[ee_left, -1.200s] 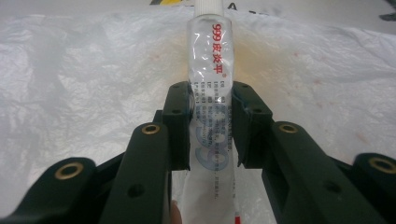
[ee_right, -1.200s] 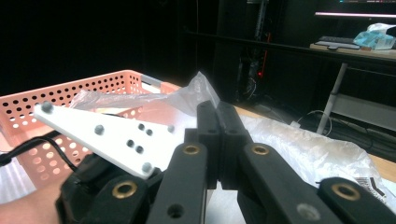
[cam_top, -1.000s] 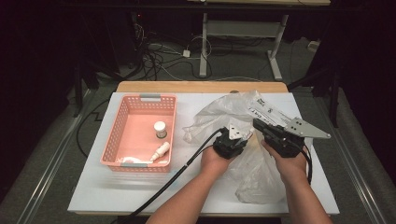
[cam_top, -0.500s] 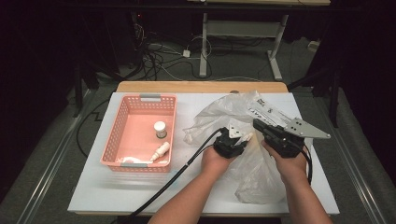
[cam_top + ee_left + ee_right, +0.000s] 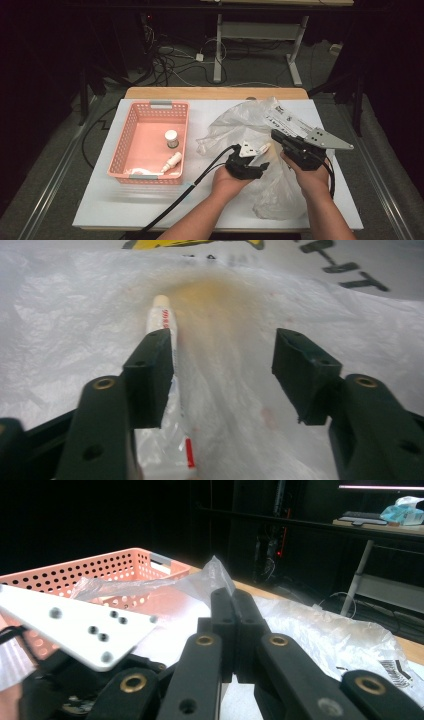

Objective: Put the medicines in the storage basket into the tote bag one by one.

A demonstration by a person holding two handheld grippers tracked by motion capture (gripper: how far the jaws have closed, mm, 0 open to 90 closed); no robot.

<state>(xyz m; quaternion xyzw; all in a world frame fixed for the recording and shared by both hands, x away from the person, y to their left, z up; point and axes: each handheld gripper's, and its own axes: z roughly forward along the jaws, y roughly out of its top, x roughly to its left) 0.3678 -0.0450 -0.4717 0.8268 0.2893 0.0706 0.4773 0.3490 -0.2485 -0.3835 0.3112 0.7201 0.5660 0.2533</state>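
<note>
I work in a dim lab: my white table (image 5: 150,210) stands on grey carpet among tangled floor cables (image 5: 170,55) and adjustable desk legs (image 5: 218,45).

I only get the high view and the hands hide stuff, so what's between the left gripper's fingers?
Observer: A white tube with red print lies on the plastic bag, between the fingers of the left gripper and close beside one of them. They have just been opening and do not press it.
Operator: Is the other one holding anything?
Observer: Yes. The fingers of the right gripper are shut together on a fold of the bag, and the film sticks up from their tips.
</note>
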